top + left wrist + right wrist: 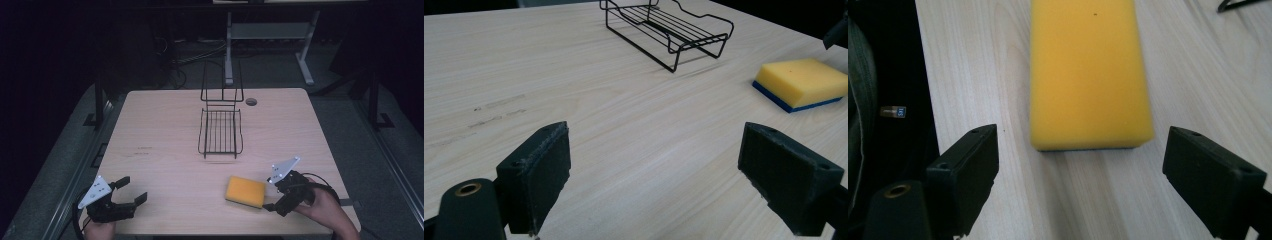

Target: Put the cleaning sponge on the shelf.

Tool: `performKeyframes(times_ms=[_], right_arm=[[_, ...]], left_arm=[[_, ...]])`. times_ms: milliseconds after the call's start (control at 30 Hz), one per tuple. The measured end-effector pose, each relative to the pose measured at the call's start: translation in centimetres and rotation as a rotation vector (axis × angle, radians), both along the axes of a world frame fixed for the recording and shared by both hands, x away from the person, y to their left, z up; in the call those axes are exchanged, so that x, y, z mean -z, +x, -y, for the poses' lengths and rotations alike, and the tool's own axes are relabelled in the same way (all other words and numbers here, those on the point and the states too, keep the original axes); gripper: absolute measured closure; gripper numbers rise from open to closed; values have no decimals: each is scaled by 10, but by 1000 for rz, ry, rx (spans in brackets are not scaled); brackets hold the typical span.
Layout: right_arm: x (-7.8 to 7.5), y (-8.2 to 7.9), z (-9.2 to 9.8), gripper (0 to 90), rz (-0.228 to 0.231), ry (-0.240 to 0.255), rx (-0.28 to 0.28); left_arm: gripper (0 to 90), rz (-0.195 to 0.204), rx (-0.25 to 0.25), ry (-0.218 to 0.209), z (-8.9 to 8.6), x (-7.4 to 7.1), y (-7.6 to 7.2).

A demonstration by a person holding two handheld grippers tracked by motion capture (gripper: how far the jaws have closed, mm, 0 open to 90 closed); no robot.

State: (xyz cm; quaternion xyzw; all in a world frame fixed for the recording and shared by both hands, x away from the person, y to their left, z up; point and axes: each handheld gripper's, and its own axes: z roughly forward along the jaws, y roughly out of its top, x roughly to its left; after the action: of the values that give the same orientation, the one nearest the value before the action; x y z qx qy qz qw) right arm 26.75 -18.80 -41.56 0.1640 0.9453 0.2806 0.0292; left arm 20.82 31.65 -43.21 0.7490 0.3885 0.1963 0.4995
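A yellow sponge (pixel 245 191) with a blue underside lies flat near the table's front edge, right of centre. My right gripper (pixel 269 194) sits just to its right, open, jaws facing the sponge's short end. In the right gripper view the sponge (pixel 1090 70) lies ahead of the right gripper (pixel 1080 165), just beyond the jaw tips, untouched. My left gripper (pixel 133 190) rests open at the front left corner with nothing in it. From the left gripper (pixel 654 165) view the sponge (pixel 801 80) lies far right. A black wire rack (pixel 220 131) stands mid-table.
The wire rack (pixel 669 30) has a tall looped back at the far side. A round cable hole (pixel 251 101) sits near the table's (pixel 160 125) far edge. Bare wood stretches between the grippers and the rack. Beyond the table are cables and a desk frame (pixel 272 35).
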Motion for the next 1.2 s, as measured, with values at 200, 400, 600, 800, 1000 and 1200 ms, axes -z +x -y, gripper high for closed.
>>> performKeyframes(times_ms=[200, 400, 600, 800, 1000, 1200], right_arm=[[-4, 4, -7, 145, 7, 1, -13], [-5, 6, -14, 145, 4, -7, -33], [-6, 9, -20, 142, 4, -18, -41], [-4, 13, -28, 142, -3, -29, -52], [-4, 16, -35, 141, 1, -25, -60], [-1, 19, -41, 136, -1, -26, -66]], left_arm=[[129, 1, -5, -1, -1, 0, 0], [128, 1, -8, 3, -1, 0, 0], [129, 1, -6, 4, -2, 0, 0], [128, 3, -8, 2, -3, 0, 0], [128, 2, -10, 2, -3, 0, 0], [129, 3, -9, 3, -4, 0, -1]])
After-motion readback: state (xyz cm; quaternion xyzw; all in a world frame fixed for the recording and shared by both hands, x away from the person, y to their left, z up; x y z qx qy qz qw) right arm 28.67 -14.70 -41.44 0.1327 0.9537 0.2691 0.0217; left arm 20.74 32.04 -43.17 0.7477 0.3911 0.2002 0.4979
